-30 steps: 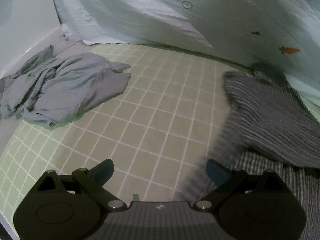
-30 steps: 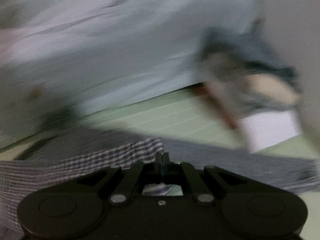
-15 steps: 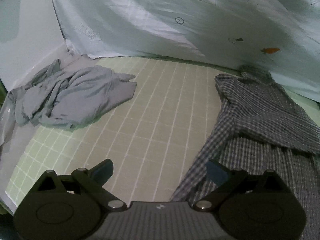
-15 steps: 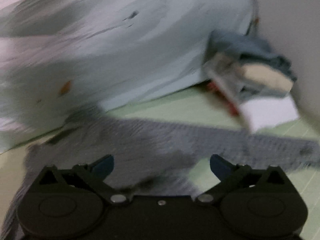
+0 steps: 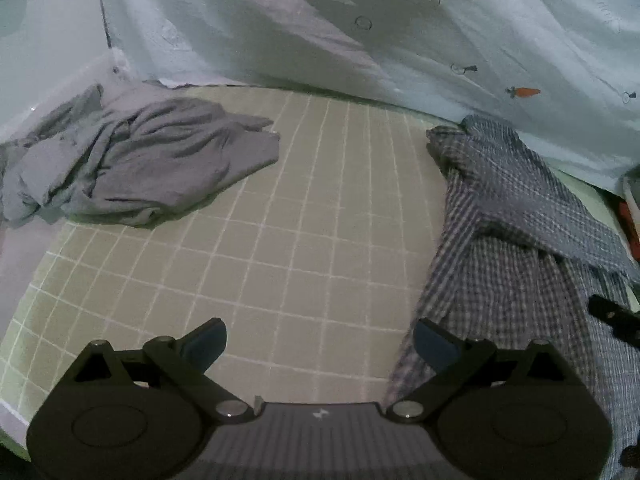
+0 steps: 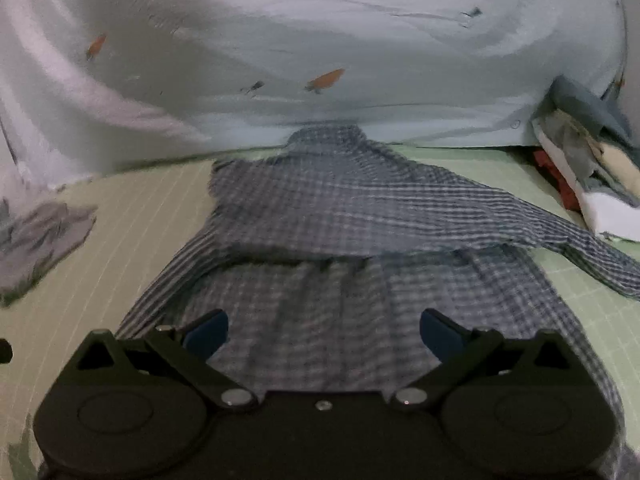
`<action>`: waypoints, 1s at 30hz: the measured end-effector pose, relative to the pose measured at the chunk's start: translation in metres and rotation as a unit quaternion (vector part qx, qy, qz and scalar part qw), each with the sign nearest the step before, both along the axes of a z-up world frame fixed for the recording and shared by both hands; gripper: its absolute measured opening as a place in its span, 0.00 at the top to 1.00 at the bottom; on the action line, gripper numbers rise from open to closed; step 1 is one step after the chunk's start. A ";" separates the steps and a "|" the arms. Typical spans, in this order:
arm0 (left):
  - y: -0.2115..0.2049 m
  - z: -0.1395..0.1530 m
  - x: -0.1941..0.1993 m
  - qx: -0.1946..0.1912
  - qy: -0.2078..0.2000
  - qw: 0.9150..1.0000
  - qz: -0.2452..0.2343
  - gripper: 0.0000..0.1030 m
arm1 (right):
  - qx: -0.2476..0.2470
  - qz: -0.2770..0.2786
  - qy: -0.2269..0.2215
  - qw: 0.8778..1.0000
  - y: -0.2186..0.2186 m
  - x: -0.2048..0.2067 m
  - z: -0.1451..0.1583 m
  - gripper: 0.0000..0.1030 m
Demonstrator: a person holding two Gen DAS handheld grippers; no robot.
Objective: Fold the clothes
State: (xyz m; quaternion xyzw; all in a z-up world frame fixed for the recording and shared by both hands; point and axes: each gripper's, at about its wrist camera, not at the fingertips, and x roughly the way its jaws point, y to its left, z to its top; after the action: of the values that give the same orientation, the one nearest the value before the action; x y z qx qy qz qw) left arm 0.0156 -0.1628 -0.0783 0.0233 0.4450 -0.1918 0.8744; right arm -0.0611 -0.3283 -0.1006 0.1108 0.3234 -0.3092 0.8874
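Jaws spread wide above the checked shirt [image 6: 320, 216].

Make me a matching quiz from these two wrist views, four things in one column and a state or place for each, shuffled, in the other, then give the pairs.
Things:
1. blue-and-white checked shirt
2. plain grey garment
3. pale sheet printed with orange carrots
4. right claw

States or places:
A. crumpled in a heap on the green grid mat
B. hanging behind the mat as a backdrop
C. open, holding nothing
D. spread on the mat, collar at the far end, one sleeve laid across the body

Pairs: 1-D, 2-A, 3-B, 4-C
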 end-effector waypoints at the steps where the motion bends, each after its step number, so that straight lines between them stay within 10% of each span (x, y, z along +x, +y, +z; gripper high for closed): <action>1: 0.006 -0.001 0.004 -0.002 0.001 1.000 -0.010 0.04 | -0.003 -0.005 0.006 1.000 0.015 0.006 -0.001 0.00; 14: 0.073 -0.003 0.037 0.008 -0.003 0.997 -0.076 0.04 | 0.052 0.009 0.016 0.998 0.141 0.082 -0.026 0.26; 20: 0.093 -0.004 0.053 0.003 -0.002 0.999 -0.048 0.04 | 0.089 0.019 0.061 0.994 0.147 0.106 -0.052 0.46; 24: 0.091 -0.006 0.056 -0.003 0.009 0.999 -0.040 0.04 | 0.101 0.029 0.078 0.991 0.143 0.103 -0.061 0.93; 30: 0.064 -0.007 0.047 -0.002 0.008 0.998 -0.056 0.04 | 0.126 0.041 0.015 0.991 0.120 0.075 -0.042 0.97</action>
State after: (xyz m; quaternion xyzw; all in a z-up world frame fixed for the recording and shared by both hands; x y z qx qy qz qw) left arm 0.0623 -0.0983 -0.0852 0.0448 0.4498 -0.2412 0.8588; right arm 0.0140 -0.2083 -0.1431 0.2033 0.3775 -0.2313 0.8733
